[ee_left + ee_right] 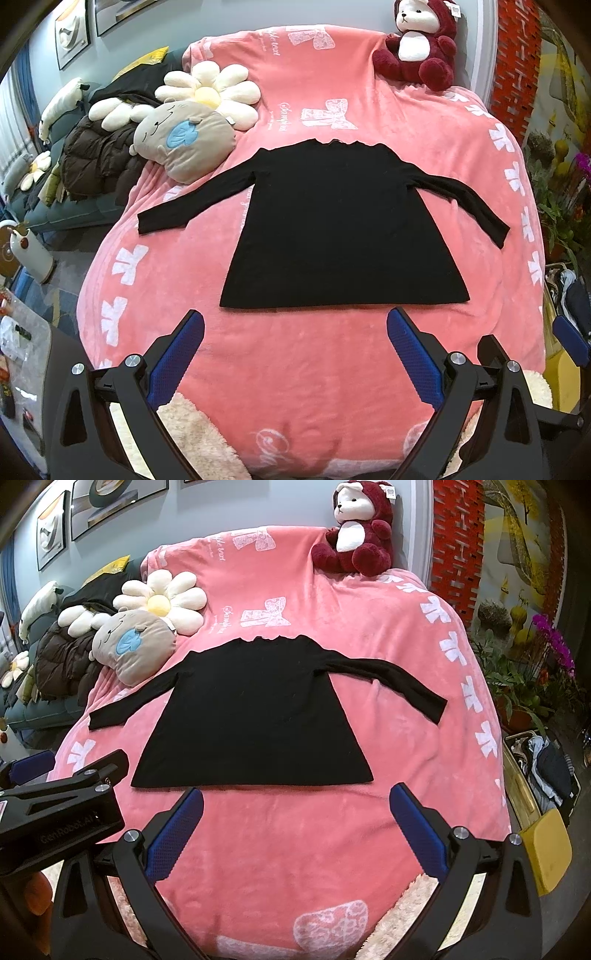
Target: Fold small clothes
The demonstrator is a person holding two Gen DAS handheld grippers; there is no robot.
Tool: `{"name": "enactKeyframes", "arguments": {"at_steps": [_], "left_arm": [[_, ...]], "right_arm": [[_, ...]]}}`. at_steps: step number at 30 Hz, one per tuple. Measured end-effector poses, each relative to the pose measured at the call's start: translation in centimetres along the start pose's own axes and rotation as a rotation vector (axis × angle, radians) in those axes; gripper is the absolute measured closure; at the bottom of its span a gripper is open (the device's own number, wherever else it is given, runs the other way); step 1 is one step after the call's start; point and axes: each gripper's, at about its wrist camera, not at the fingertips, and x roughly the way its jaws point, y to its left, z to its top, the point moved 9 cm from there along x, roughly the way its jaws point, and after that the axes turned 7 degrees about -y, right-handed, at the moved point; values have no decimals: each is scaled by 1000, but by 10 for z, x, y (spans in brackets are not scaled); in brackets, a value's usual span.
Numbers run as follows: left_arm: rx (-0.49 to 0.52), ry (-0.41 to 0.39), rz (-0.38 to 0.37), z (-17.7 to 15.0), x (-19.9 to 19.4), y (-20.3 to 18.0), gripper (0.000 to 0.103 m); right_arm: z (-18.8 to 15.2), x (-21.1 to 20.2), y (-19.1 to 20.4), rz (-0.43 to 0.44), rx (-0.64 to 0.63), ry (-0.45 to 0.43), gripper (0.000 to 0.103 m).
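A black long-sleeved top [341, 229] lies flat on the pink blanket [295, 369], collar at the far side, hem toward me, both sleeves spread out to the sides. It also shows in the right wrist view [255, 716]. My left gripper [295, 332] is open and empty, hovering just short of the hem. My right gripper [295, 812] is open and empty, also just short of the hem, toward its right half. The left gripper's body shows at the left of the right wrist view [55, 805].
A grey round plush [184, 140] and a daisy cushion [208, 94] lie at the blanket's far left, near the left sleeve. A red plush bear [417, 44] sits at the far edge. A yellow basket of clothes [543, 775] stands on the right. Plants stand beyond.
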Motion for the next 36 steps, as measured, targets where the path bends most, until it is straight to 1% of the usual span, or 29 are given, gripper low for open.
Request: {"name": "enactKeyframes", "arguments": {"at_steps": [14, 23, 36], "left_arm": [[2, 6, 1, -2, 0, 1, 6], [5, 15, 9, -3, 2, -4, 6], [10, 19, 7, -4, 2, -5, 6]], "right_arm": [[-1, 1, -1, -1, -2, 1, 5], [-11, 4, -1, -4, -8, 2, 5], [-11, 5, -1, -1, -4, 8, 5]]}}
